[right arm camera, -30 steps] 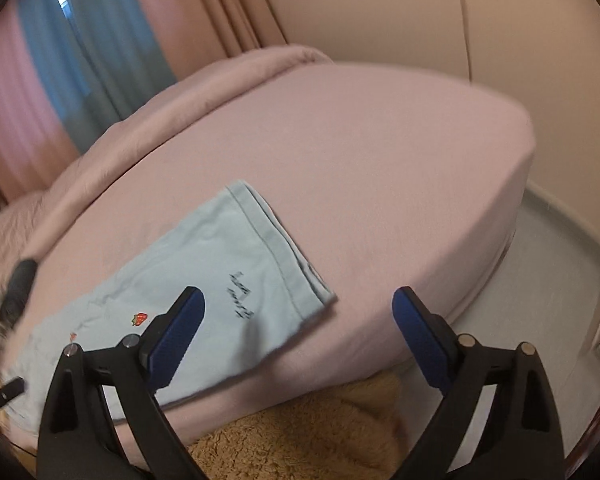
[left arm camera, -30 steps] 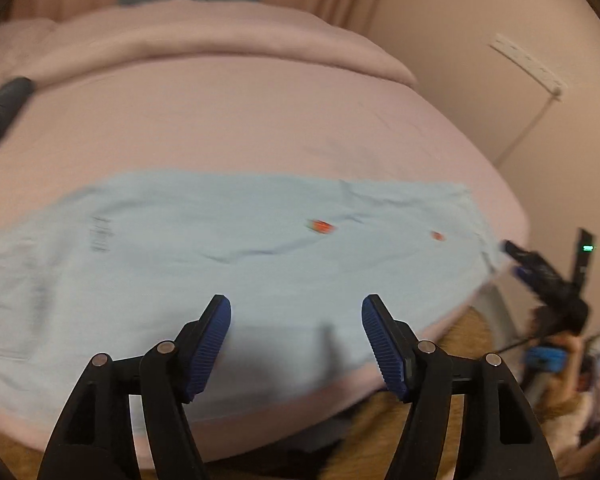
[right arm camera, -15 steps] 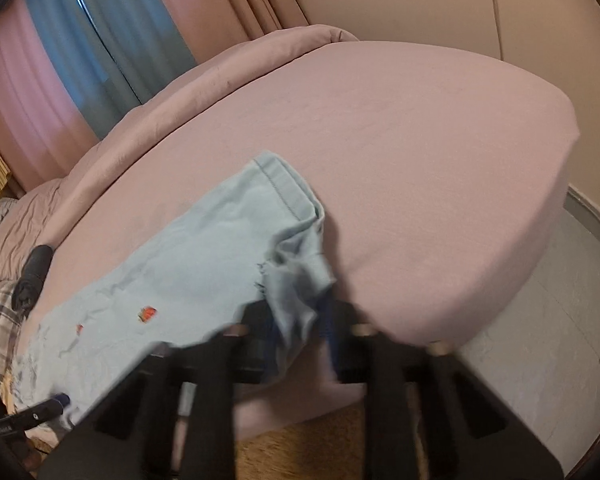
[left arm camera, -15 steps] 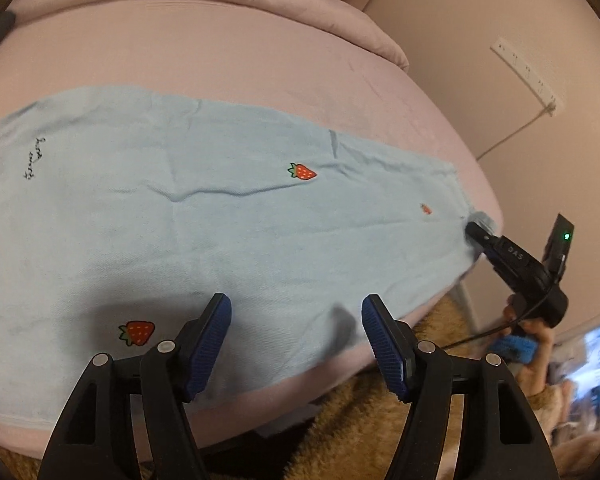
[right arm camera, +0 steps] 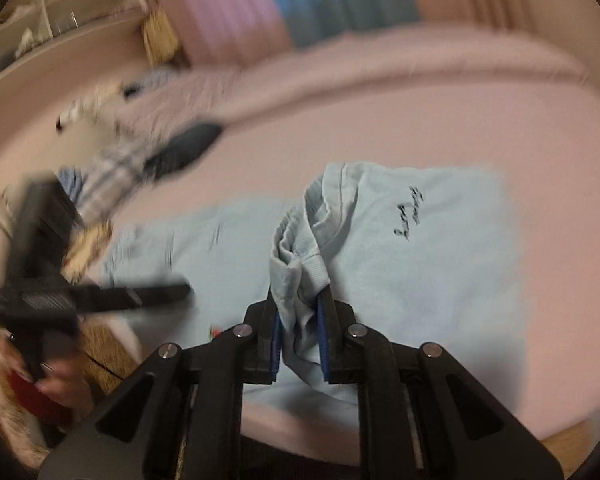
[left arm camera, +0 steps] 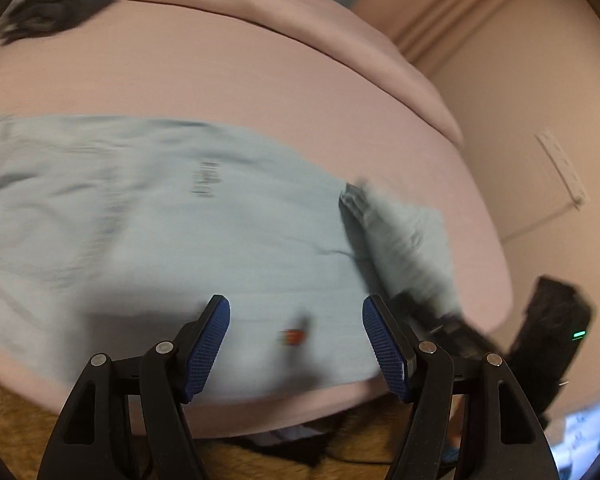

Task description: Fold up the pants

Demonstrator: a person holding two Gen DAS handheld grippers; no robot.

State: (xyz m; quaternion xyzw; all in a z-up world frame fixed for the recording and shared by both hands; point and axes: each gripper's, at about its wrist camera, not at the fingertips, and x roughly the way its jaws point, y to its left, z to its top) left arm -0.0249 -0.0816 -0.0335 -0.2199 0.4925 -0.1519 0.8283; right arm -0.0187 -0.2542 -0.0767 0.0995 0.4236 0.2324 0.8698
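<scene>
1. Right wrist view: the pink bed fills most of the frame, its mattress curving from upper right down to the lower edge.
2. The light blue pants lie flat across the frame's centre, black script printed toward the right.
3. Your right gripper, bottom centre, has its jaws pinched narrow on a bunched hem of the pants, lifted above the flat cloth.
4. Your left gripper, seen at the bottom of the left wrist view, has jaws standing wide with nothing between them, above the pants near the bed's front edge.
5. A small red strawberry print shows between those fingers, blurred.
</scene>
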